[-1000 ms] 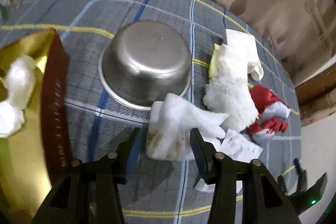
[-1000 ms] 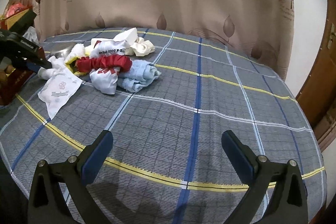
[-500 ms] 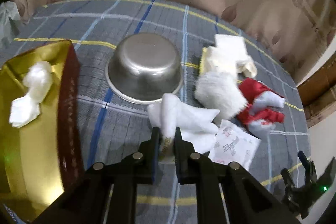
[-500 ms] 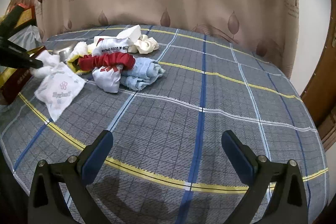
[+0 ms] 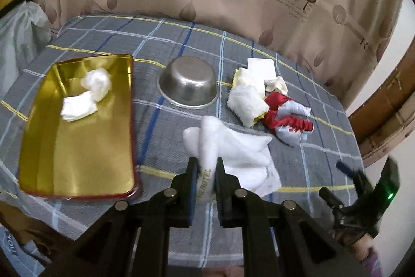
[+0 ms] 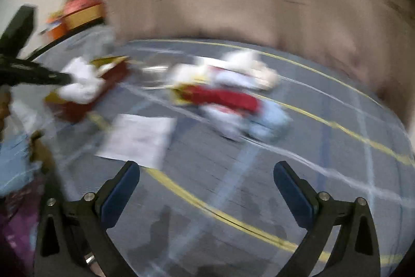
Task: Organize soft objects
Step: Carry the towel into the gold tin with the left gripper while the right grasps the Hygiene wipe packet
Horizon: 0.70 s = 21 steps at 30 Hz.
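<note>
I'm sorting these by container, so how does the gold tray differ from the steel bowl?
The gold tray is rectangular, shallow and open side up, holding two white cloths. The steel bowl is round, deeper and upside down, holding nothing visible. Both are shiny metal and rest on the plaid cloth.

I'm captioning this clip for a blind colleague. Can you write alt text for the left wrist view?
The left gripper is shut on a white towel above a grey plaid cloth. To its left sits a gold tray holding two white cloths; behind are an upturned steel bowl and a pile of soft items.
</note>
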Motion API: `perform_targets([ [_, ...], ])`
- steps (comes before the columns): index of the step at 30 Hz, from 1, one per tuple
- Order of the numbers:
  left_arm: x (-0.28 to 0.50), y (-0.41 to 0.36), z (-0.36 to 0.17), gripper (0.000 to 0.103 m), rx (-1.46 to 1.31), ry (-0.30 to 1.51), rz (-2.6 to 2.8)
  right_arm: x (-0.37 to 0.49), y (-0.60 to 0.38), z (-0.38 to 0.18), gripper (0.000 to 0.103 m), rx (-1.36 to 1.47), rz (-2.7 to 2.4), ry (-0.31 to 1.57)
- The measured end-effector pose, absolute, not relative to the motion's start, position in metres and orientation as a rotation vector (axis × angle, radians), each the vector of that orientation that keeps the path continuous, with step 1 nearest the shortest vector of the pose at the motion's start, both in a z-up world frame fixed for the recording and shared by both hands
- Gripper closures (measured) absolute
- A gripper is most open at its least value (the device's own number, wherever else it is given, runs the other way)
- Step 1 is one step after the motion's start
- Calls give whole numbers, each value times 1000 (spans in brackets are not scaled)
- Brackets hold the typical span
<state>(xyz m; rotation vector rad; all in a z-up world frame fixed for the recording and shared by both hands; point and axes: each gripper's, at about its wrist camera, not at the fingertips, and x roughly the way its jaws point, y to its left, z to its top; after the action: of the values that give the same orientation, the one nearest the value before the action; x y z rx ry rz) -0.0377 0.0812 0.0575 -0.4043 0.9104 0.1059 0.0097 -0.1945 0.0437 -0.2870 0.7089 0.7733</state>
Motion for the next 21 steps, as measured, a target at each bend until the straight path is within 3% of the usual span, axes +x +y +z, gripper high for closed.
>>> perform_targets([
  [7, -65, 94, 68, 91, -419, 881, 143, 2, -117, 34, 0, -411, 825, 768],
  [14, -92, 108, 70, 90, -436, 855, 191, 10, -92, 16, 0, -278, 747, 849],
  [21, -114, 134, 69, 90, -481, 838, 224, 20, -77, -2, 0, -351, 671, 894],
])
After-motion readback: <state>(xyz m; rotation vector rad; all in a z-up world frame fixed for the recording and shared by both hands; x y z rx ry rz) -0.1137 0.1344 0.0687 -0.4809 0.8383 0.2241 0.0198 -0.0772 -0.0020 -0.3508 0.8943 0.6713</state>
